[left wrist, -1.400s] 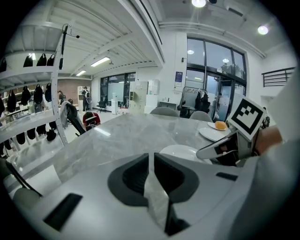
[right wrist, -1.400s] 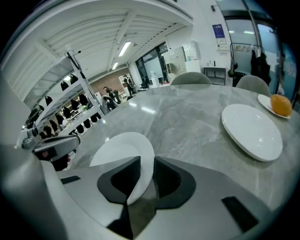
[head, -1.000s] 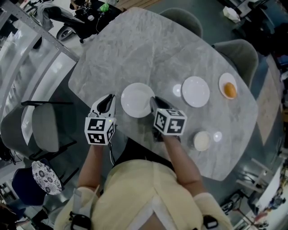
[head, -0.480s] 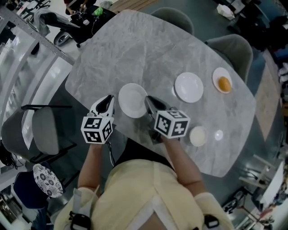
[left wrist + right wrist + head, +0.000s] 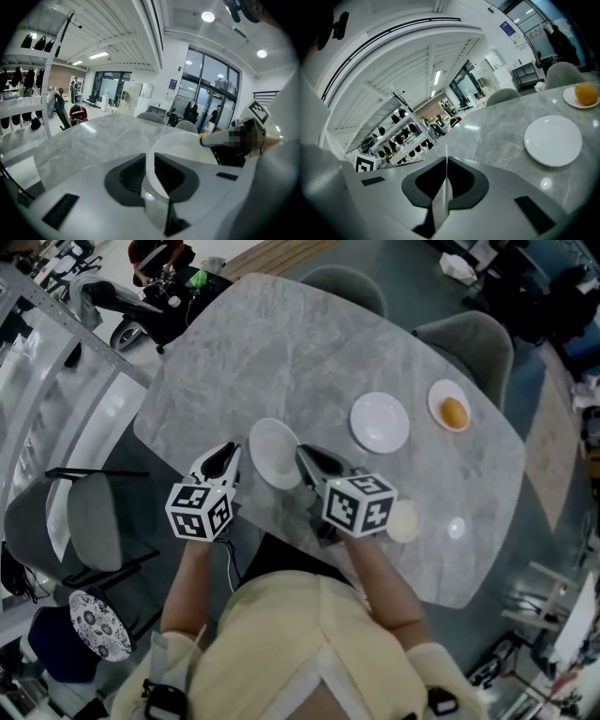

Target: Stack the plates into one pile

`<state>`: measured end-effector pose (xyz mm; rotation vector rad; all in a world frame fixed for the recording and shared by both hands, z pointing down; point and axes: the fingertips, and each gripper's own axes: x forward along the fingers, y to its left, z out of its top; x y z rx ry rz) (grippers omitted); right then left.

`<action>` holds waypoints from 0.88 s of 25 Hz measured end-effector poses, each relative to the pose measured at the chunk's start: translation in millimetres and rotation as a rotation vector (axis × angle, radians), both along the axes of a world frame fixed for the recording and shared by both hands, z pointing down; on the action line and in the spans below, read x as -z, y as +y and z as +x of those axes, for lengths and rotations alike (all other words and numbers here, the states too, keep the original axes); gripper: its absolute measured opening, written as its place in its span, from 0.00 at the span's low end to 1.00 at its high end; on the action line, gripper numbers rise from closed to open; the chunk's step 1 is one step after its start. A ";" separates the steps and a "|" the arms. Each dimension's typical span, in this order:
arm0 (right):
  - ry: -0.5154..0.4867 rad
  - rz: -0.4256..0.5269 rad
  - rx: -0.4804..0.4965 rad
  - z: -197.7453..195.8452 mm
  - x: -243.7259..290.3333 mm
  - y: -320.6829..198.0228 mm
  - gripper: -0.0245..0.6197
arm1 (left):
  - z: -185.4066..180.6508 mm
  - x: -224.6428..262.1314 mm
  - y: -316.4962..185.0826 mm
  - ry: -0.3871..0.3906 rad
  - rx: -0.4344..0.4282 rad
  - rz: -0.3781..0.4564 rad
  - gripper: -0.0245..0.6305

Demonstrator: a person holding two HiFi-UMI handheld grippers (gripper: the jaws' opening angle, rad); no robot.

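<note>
The left hand-held gripper (image 5: 228, 450) and the right hand-held gripper (image 5: 303, 455) are both pinching the tipped white plate (image 5: 274, 454) by its rim in the middle of the frame, and it could be slipping out and cracking on the counter (image 5: 281, 343) because both holds are thin.

Your head camera looks steeply down on the marble table (image 5: 281, 352) from above your shoulders. Each gripper camera sits low and close behind its own jaws, facing out across the tabletop. The head and right gripper views share the flat white plate (image 5: 380, 422) lying further out.
</note>
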<state>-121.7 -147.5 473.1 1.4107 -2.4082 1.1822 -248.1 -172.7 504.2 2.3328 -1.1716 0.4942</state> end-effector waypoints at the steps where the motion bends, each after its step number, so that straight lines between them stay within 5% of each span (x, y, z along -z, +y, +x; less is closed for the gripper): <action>1: -0.005 0.008 -0.001 2.1 4.5 1.0 0.06 | 2.5 2.1 -0.5 -0.002 -0.007 0.005 0.10; 15: -0.019 0.123 -0.121 65.7 55.7 9.7 0.06 | 70.4 27.6 -13.9 0.089 -0.198 0.054 0.24; 22: -0.025 0.144 -0.199 103.0 68.1 26.5 0.06 | 133.6 31.4 -10.4 0.229 -0.360 -0.015 0.28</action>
